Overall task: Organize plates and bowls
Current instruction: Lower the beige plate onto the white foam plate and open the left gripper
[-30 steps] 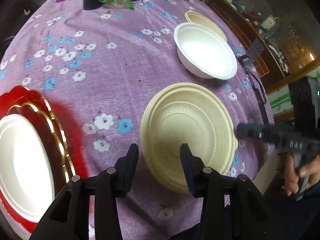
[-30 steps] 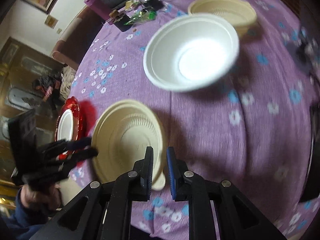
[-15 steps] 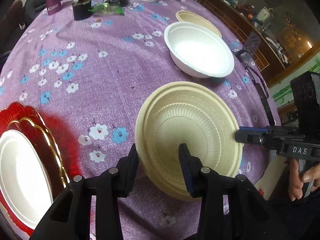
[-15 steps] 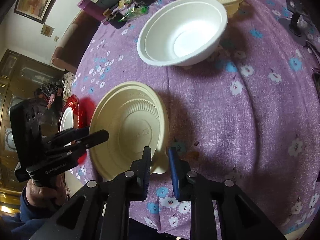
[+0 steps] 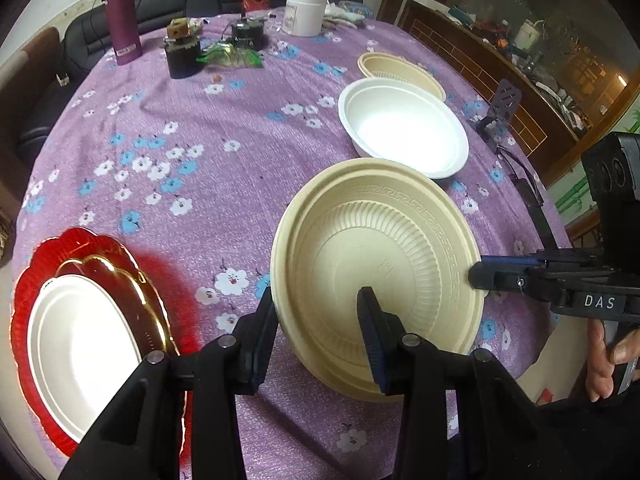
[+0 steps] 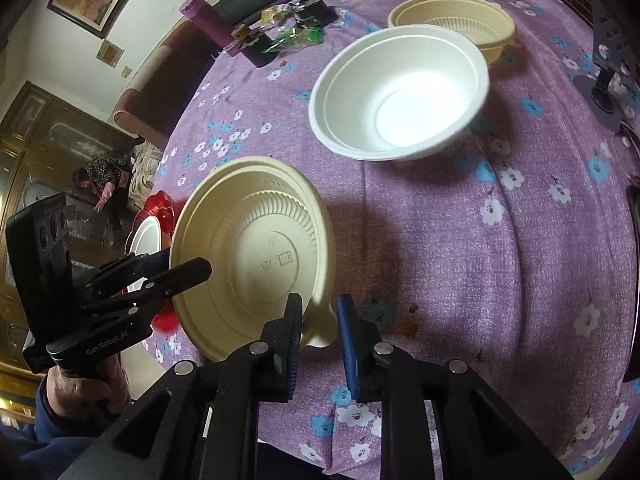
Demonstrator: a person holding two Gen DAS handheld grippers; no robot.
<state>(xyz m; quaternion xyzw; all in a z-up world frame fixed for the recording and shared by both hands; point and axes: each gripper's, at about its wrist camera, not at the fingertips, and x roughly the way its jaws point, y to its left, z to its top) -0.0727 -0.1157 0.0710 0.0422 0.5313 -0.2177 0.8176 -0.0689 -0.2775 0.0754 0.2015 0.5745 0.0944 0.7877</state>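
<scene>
A cream ribbed plate is tilted up off the purple flowered tablecloth, its left edge raised; it also shows in the right wrist view. My left gripper straddles its near rim, one finger inside, one outside, with a gap. My right gripper is open around the plate's small tab at its right edge. A white bowl and a cream bowl stand behind. A white plate lies on a red and gold plate at the left.
A purple bottle, a white jar, dark jars and green wrapper stand at the table's far side. A black stand and glasses lie near the right edge.
The cream plate has tilted up on its left side. My right gripper has opened a little around the plate's tab. Both grippers have drawn back slightly, so more of the table shows.
</scene>
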